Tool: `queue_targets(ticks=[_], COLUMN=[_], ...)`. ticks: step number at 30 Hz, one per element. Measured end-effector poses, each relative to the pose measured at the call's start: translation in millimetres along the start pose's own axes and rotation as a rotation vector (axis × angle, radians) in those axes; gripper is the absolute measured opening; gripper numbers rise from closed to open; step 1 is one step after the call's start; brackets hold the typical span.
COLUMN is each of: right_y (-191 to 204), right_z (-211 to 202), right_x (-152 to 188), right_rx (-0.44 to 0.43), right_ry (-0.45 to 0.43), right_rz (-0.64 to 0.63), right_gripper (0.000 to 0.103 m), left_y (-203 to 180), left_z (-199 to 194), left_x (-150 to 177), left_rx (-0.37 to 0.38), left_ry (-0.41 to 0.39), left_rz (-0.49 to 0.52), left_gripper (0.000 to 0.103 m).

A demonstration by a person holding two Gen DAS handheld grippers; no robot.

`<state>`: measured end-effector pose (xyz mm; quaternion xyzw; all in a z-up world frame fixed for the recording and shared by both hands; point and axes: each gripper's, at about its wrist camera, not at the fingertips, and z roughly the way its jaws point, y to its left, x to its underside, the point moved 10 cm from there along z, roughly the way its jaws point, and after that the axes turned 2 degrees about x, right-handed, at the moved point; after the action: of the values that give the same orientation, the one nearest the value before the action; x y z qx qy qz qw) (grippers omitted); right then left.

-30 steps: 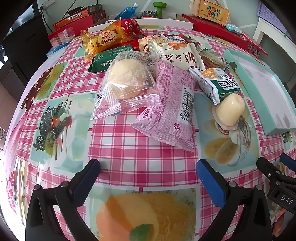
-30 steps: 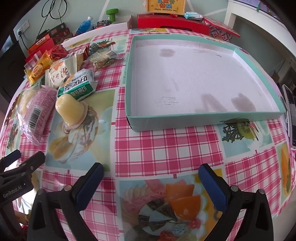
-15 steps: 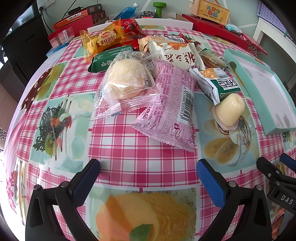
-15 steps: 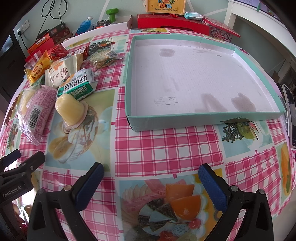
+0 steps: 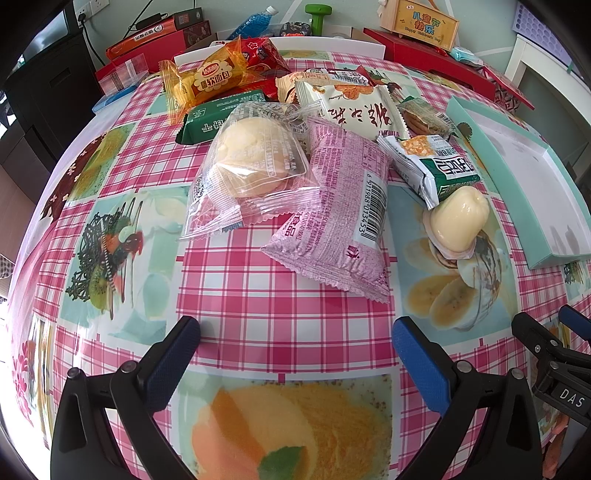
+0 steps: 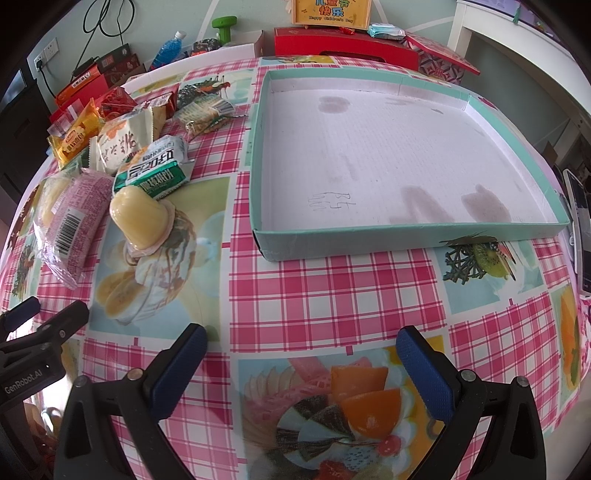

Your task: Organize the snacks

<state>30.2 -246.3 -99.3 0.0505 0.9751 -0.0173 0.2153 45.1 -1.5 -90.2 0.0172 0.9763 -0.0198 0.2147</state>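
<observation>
Several wrapped snacks lie in a pile on the pink checked tablecloth: a clear-bagged bun [image 5: 251, 170], a pink packet [image 5: 343, 218] with a barcode, a green-and-white packet [image 5: 439, 170] and a yellow jelly cup [image 5: 460, 221] on its side. The same jelly cup [image 6: 138, 216] and pink packet [image 6: 70, 225] show at the left of the right wrist view. An empty teal box [image 6: 406, 236] with a white floor sits ahead of my right gripper [image 6: 301, 347]. My left gripper [image 5: 295, 338] hovers open, short of the pink packet. Both grippers hold nothing.
Further back lie an orange bread packet [image 5: 214, 79], a green packet [image 5: 218, 118] and a white packet with red characters [image 5: 354, 110]. Red boxes [image 6: 343, 44], a blue bottle [image 6: 168, 50] and a green dumbbell [image 6: 223, 26] line the far edge. A phone [image 6: 581, 229] lies right of the box.
</observation>
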Motion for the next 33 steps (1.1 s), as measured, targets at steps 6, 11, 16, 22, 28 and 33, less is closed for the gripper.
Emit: queue_targets(ticks=[6, 11, 16, 22, 28, 33], right_y=[0.3, -0.1, -0.1, 0.3, 0.2, 0.1], right_z=[0.1, 0.1, 0.2, 0.4, 0.5, 0.6], right_x=[0.0, 0.1, 0.1, 0.1, 0.2, 0.1], right_rx=[0.000, 0.001, 0.001, 0.001, 0.001, 0.001], right_ry=[0.000, 0.000, 0.001, 0.001, 0.001, 0.001], right_rz=[0.000, 0.000, 0.000, 0.000, 0.000, 0.000], right_gripper=[0.103, 0.103, 0.103, 0.103, 0.103, 0.103], left_y=[0.0, 0.0, 0.0, 0.0, 0.7, 2.0], left_z=[0.0, -0.1, -0.1, -0.1, 1.2, 1.3], left_x=[0.0, 0.2, 0.2, 0.2, -0.1, -0.4], left_rx=[0.000, 0.000, 0.000, 0.000, -0.001, 0.000], left_ry=[0.000, 0.000, 0.000, 0.000, 0.000, -0.001], left_rz=[0.000, 0.000, 0.000, 0.000, 0.001, 0.001], left_gripper=[0.103, 0.103, 0.103, 0.103, 0.103, 0.103])
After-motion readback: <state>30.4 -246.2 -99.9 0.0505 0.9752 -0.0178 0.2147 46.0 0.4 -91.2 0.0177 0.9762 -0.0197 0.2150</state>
